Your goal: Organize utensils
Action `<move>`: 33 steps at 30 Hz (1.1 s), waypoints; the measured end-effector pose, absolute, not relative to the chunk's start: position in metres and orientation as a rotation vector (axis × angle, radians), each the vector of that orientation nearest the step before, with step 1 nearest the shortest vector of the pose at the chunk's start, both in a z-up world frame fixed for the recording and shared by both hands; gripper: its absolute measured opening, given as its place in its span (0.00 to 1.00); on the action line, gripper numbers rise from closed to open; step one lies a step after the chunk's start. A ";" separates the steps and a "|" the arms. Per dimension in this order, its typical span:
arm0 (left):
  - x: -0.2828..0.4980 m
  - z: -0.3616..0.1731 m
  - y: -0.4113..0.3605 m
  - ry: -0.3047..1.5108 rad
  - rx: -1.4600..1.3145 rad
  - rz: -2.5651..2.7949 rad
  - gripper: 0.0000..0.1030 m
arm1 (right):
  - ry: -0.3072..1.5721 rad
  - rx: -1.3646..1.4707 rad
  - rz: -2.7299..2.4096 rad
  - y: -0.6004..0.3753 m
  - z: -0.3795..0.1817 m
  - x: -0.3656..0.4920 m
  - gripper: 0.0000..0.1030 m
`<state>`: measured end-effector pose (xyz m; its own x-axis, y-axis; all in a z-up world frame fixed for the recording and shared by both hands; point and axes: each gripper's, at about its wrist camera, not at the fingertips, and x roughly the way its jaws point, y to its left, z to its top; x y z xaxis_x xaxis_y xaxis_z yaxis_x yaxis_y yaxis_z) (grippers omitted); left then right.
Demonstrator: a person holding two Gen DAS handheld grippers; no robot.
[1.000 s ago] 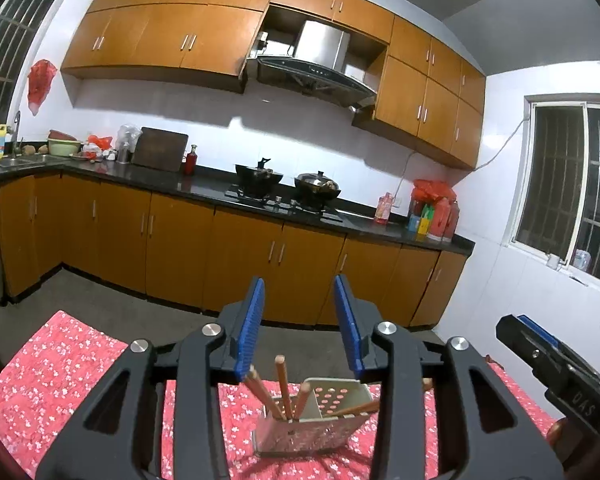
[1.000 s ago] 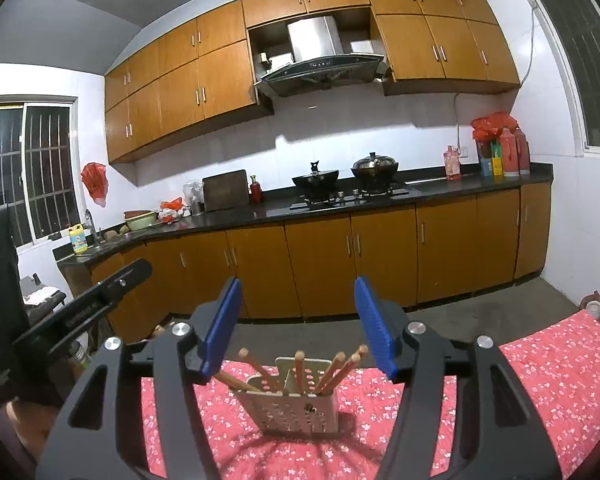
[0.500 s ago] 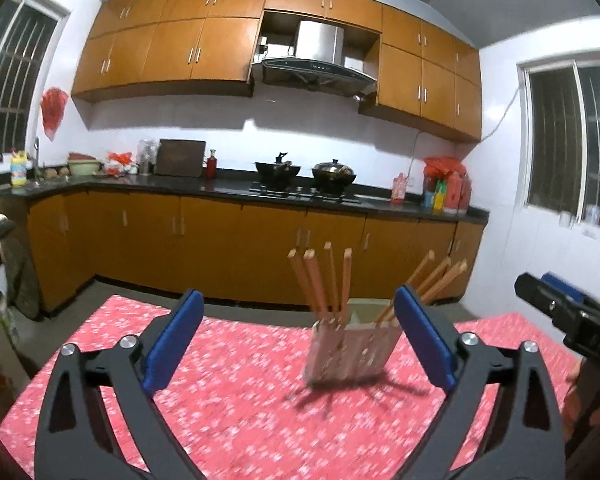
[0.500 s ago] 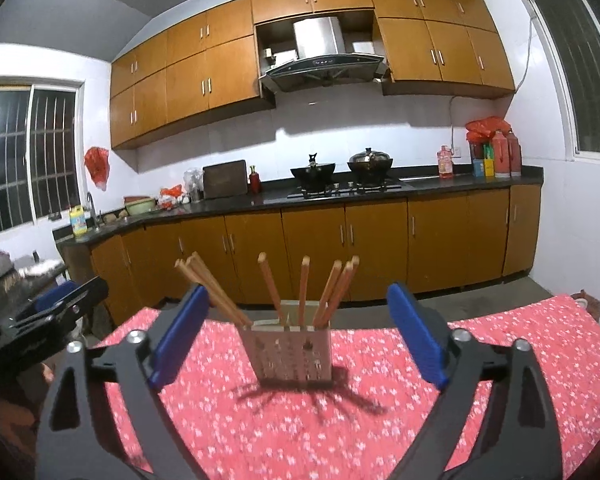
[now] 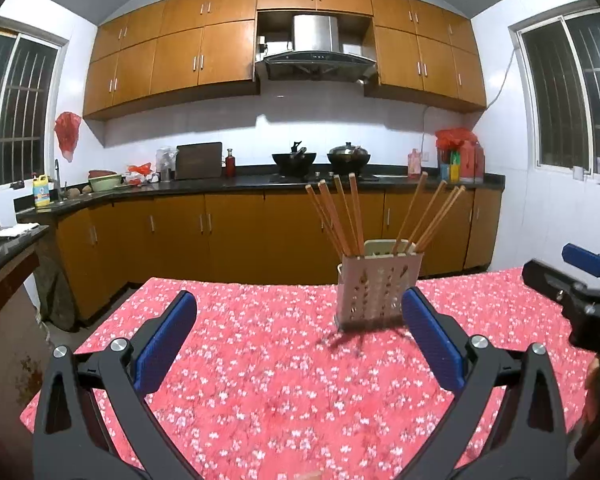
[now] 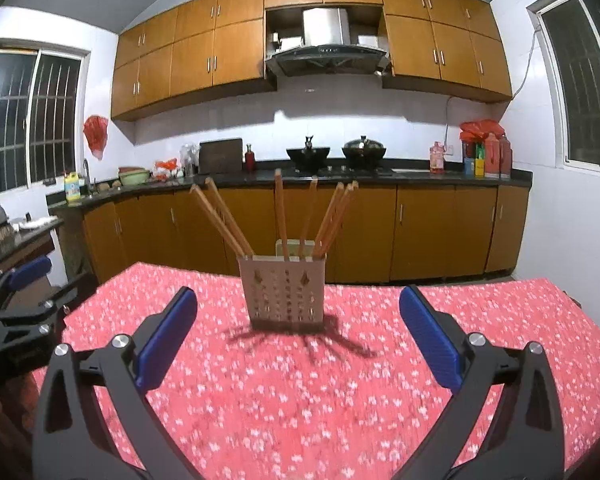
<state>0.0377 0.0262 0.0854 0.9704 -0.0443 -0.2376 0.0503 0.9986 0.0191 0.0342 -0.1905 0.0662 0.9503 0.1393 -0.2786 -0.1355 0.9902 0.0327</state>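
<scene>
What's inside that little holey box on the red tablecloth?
The box holds wooden chopsticks standing on end and fanning out above its rim. I count about seven; their lower ends are hidden behind the perforated wall, so anything else lying at the bottom can't be seen.

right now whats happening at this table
A person holds a hand-held gripper in each hand over a red floral tablecloth. The left hand-held gripper and right hand-held gripper have just been opening and hold nothing. The wooden chopsticks stand in the perforated utensil holder, untouched.
</scene>
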 end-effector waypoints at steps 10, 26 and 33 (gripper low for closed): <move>0.024 0.057 0.024 0.280 0.046 -0.021 0.98 | 0.322 0.006 0.104 -0.191 0.037 0.017 0.96; 0.008 0.031 0.020 0.333 0.049 -0.030 0.98 | 0.376 0.027 0.060 -0.200 0.007 0.011 0.96; 0.007 0.028 0.022 0.340 0.037 -0.022 0.98 | 0.383 0.033 0.053 -0.203 0.004 0.011 0.96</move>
<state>0.0067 0.0221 0.0277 0.9424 -0.0156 -0.3343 0.0282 0.9991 0.0329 0.0108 -0.2029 0.0040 0.9264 0.0575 -0.3722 -0.0449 0.9981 0.0424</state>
